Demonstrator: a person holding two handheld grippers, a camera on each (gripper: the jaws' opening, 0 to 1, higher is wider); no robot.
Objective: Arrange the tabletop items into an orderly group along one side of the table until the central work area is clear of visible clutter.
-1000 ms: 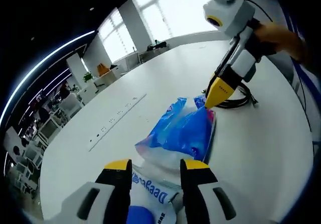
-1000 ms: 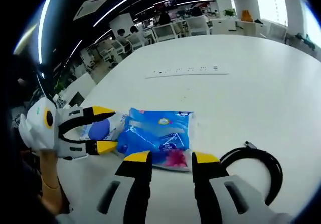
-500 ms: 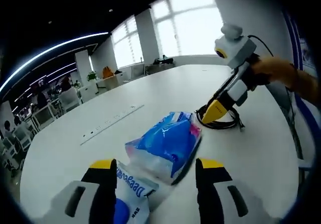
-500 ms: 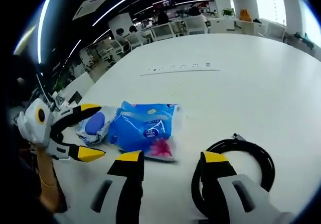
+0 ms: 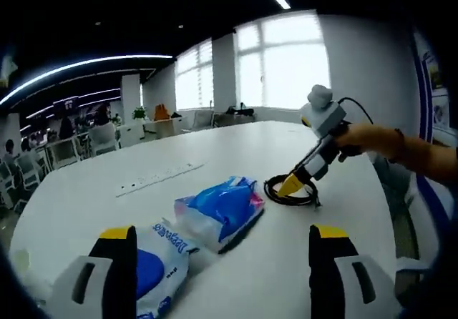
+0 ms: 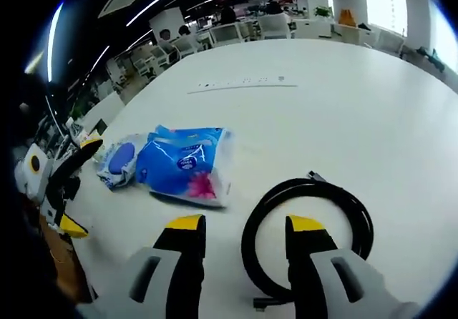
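Observation:
On the white table point(image 5: 236, 144) lie a blue-and-white wipes pack point(image 5: 154, 269), a crinkled blue bag point(image 5: 218, 208) touching it, and a black cable coil point(image 5: 290, 192) further on. My left gripper point(image 5: 223, 233) is wide open, low and close to the wipes pack, holding nothing. In the left gripper view my right gripper point(image 5: 290, 185) points down onto the coil, held by a hand point(image 5: 372, 140). In the right gripper view my right gripper point(image 6: 245, 224) is open with the coil's point(image 6: 300, 185) near arc between its jaws. The blue bag point(image 6: 182, 165), wipes pack point(image 6: 118, 160) and open left gripper point(image 6: 80, 184) lie to its left.
A long socket strip point(image 6: 240, 84) is set into the table point(image 6: 358, 104) beyond the items, also visible as the socket strip point(image 5: 161, 179) in the left gripper view. Office desks and chairs point(image 6: 236, 29) stand past the far edge. Windows point(image 5: 283, 69) fill the back wall.
My left gripper has pulled back from the packs and its jaws have spread wider. My right gripper has moved off the blue bag and down over the cable coil.

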